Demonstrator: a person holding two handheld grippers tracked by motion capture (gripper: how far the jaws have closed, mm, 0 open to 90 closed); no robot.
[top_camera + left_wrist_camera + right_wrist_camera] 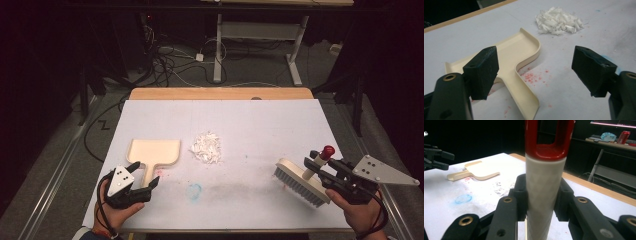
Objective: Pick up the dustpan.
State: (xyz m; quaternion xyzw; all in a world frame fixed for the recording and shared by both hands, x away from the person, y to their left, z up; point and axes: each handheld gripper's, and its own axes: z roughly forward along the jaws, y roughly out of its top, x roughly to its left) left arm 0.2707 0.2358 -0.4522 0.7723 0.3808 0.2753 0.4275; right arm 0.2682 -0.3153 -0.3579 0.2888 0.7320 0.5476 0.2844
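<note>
Your white-covered surface (260, 125) carries everything: near its left front lies the flat cream plastic dustpan (154, 151), its broad tray toward the far edge and its handle running back toward you, so its long axis runs near to far. Just to its right sits the small heap of white shredded scraps (207, 147), apart from the pan and, by the look of it, not yet swept at all. At the right front you hold the cream hand brush with grey bristles and a red-tipped handle (301, 181); its head lies long from upper left to lower right with the bristles facing down and toward you, and the handle rises up and to the right. Your right gripper (334, 176) is clamped on that handle, the jaws pressing both sides of it in the right gripper view. Your left gripper (146, 176) stands wide apart over the dustpan handle, one jaw on either side, touching nothing as far as I can tell. I judge you early on: brush in hand, pan not yet gripped, and the sweeping of the scraps into the tray all left to do.
</note>
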